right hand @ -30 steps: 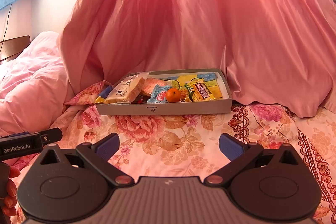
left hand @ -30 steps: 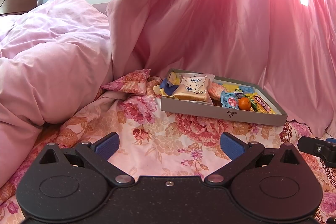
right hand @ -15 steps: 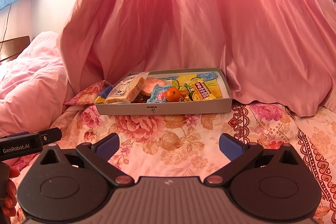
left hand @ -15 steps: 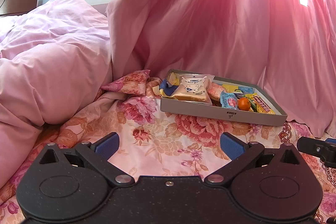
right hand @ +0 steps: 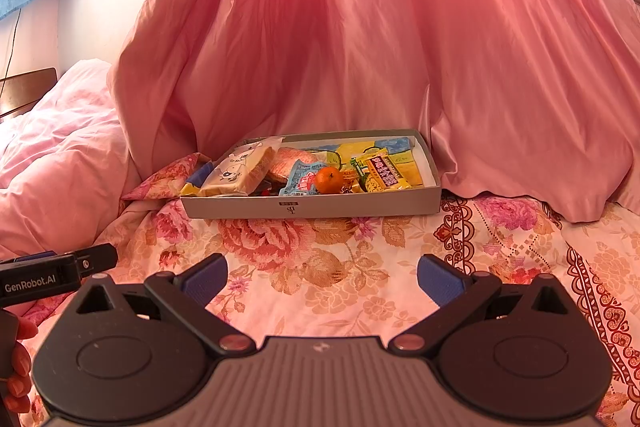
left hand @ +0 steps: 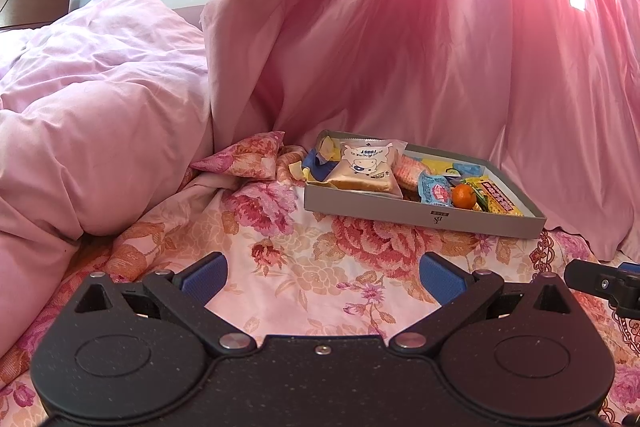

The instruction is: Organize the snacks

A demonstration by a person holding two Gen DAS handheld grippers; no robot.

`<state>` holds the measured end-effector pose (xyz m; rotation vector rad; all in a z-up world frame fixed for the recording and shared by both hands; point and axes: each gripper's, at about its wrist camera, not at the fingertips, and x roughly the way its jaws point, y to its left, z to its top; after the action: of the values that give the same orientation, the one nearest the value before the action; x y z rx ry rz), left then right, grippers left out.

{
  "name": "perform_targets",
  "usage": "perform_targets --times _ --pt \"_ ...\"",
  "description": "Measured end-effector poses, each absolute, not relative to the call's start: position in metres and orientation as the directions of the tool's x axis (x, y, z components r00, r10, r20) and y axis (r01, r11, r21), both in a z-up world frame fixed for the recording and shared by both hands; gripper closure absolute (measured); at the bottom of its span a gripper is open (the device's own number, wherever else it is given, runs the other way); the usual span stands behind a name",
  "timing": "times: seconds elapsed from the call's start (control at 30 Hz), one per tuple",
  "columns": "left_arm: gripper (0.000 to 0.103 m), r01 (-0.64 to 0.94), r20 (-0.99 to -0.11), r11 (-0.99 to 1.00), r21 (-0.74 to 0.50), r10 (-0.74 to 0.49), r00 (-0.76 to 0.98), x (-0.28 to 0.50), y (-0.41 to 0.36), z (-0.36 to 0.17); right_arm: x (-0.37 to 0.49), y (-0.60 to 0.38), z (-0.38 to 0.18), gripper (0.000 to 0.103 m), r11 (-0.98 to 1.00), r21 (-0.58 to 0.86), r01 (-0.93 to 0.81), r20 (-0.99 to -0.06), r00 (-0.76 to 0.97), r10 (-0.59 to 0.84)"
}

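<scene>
Snacks [right hand: 320, 171] overlap in tray [right hand: 312, 207] — lower packets hidden; left gripper [left hand: 322, 277], right gripper [right hand: 322, 277] spread wide, empty.

Both set low over the bedsheet [left hand: 288, 279], facing the curtain [right hand: 360, 47]. Left view from the left, aimed a bit rightward at the box [left hand: 420, 217]; right view almost straight on [right hand: 312, 207]. Box well apart, shared by both.

Matt grey cardboard tray [right hand: 312, 207] — glossy plastic snack wrappers [right hand: 300, 179] — woven floral bedcloth [right hand: 320, 279]
</scene>
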<state>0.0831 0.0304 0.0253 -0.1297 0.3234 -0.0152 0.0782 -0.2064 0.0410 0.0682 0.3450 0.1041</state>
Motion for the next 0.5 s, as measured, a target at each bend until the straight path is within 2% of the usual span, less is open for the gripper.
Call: perform_targets --times 0.5 --pt "0.001 -0.025 -0.365 0.998 -0.05 0.005 0.931 0.0837 0.0225 0.0208 0.0774 -0.2066 0.0379 0.0 0.993 0.084 -0.089 -0.338 0.934 0.112"
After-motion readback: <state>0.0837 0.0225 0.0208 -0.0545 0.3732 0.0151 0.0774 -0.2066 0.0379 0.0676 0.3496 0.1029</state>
